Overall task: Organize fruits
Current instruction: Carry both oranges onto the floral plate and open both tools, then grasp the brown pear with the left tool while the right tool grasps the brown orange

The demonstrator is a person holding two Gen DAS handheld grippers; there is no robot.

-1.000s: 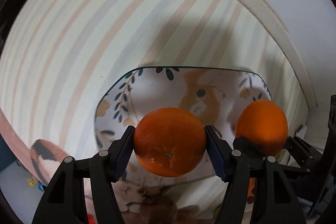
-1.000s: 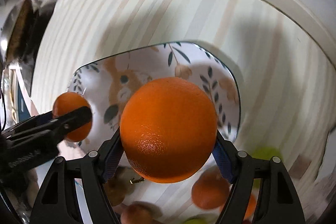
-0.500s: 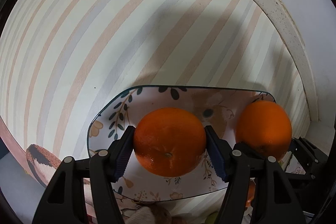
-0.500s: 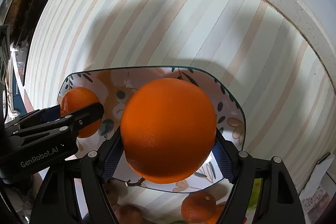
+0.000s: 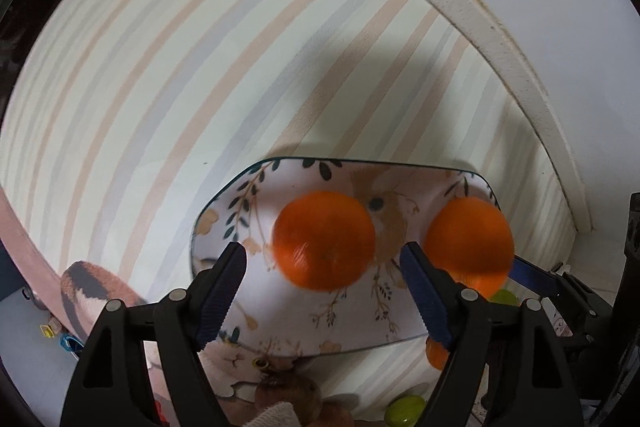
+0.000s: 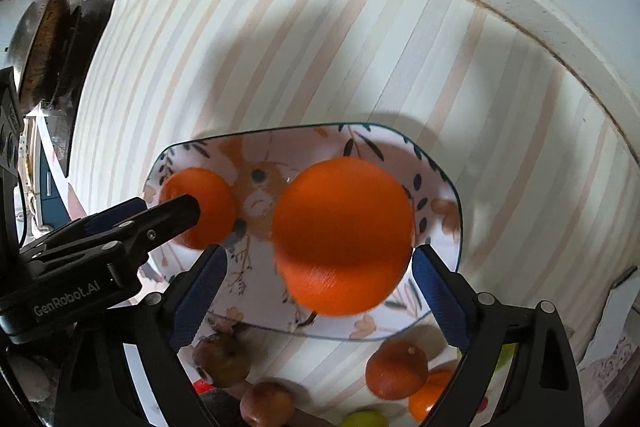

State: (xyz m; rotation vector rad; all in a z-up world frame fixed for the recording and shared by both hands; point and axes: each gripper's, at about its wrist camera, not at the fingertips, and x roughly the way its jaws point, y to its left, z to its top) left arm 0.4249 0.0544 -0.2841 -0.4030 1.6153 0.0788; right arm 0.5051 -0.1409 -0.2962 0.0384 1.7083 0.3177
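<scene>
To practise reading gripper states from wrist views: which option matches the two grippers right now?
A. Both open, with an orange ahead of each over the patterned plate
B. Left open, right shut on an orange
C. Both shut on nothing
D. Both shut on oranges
A: the left gripper and right gripper have fingers spread clear of the oranges, over the plate.

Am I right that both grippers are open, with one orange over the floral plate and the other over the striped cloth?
Not quite: both oranges sit over the floral plate, as the right wrist view shows. Both the right gripper and left gripper are open.
</scene>
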